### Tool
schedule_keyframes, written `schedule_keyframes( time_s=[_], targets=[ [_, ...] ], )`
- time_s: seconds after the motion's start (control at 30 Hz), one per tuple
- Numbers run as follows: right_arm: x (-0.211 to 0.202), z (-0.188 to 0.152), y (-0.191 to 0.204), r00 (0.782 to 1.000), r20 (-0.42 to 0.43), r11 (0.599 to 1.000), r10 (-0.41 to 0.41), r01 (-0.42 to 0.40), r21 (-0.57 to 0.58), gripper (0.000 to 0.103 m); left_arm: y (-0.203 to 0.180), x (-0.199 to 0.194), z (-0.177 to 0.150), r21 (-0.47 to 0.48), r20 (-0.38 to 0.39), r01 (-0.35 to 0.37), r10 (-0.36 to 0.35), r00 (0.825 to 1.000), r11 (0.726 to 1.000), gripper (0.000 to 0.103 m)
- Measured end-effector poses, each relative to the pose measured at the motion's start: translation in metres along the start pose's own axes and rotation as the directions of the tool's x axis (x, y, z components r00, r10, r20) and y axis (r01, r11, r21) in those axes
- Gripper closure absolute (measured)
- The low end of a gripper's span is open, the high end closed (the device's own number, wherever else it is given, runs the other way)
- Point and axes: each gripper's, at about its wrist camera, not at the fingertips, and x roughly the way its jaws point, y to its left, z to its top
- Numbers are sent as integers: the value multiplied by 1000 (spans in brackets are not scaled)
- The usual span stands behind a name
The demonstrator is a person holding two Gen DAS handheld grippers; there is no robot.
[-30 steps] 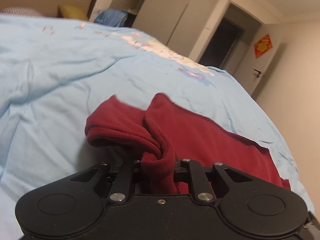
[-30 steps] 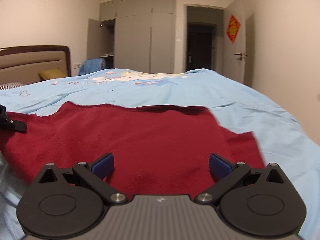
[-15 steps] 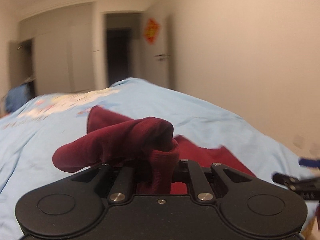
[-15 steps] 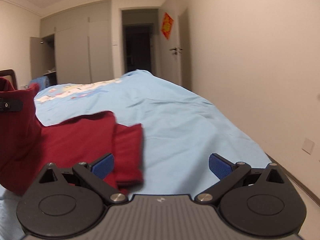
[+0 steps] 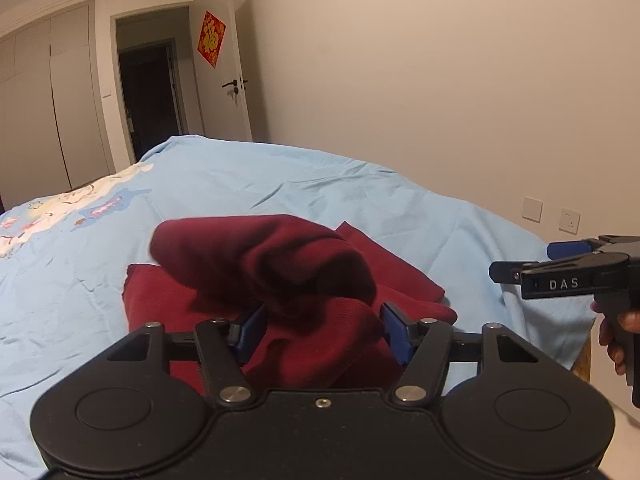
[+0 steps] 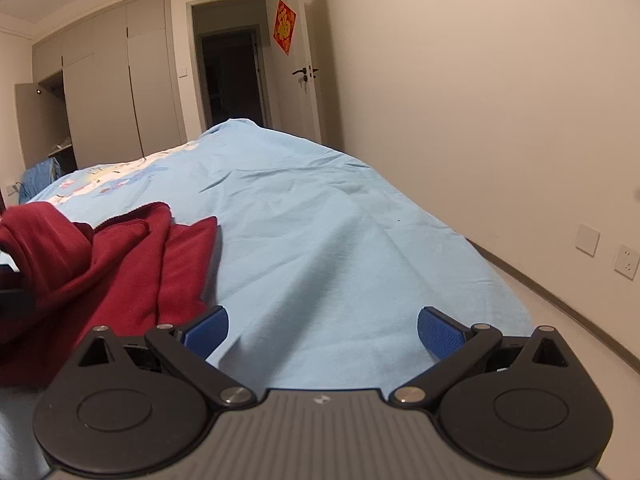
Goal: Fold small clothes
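Observation:
A dark red garment (image 5: 260,264) lies on the light blue bed sheet (image 5: 280,184), with a bunched fold piled on its flat lower layer. My left gripper (image 5: 322,334) is open; its blue pads stand apart on either side of the bunched red cloth without pinching it. My right gripper (image 6: 322,332) is open over bare sheet, with nothing between its fingers. The red garment (image 6: 120,264) lies to its left. In the left wrist view the right gripper (image 5: 524,260) hovers at the far right, held by a hand (image 5: 612,340).
The bed's right edge drops to a narrow strip of floor (image 6: 560,300) along a plain wall with sockets (image 6: 626,262). Beyond the bed are a door (image 6: 308,80), a dark doorway (image 6: 232,80) and wardrobes (image 6: 120,80). The printed sheet (image 6: 320,240) stretches away ahead.
The left gripper has opened and let go of the red cloth, which now lies bunched on the garment. Both views have swung right. The right gripper has moved right, off the garment.

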Motion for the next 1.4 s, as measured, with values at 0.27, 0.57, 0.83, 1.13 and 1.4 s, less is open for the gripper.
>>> schedule_keyframes(
  time_s=[0.27,0.57,0.83,1.13,1.4],
  targets=[
    [-4,13,6,994,13,993,104,-105,47,0,-2,-18,-17,13,-13,-54,55,998,998,28],
    [3,34,16,944,20,928,328,-326,179,0,-4,-15,-25,30,-36,-62,64,997,998,42],
    [35,61,53,850,-4,830,527,-513,220,0,-5,-11,-30,33,-31,-74,75,997,997,60],
    [81,51,87,829,-106,816,550,-505,282,26,-10,-12,-36,43,-10,-91,92,996,995,75],
    [89,51,74,857,-79,831,510,-467,303,87,-17,-12,-26,26,43,-103,101,994,994,95]
  ],
)
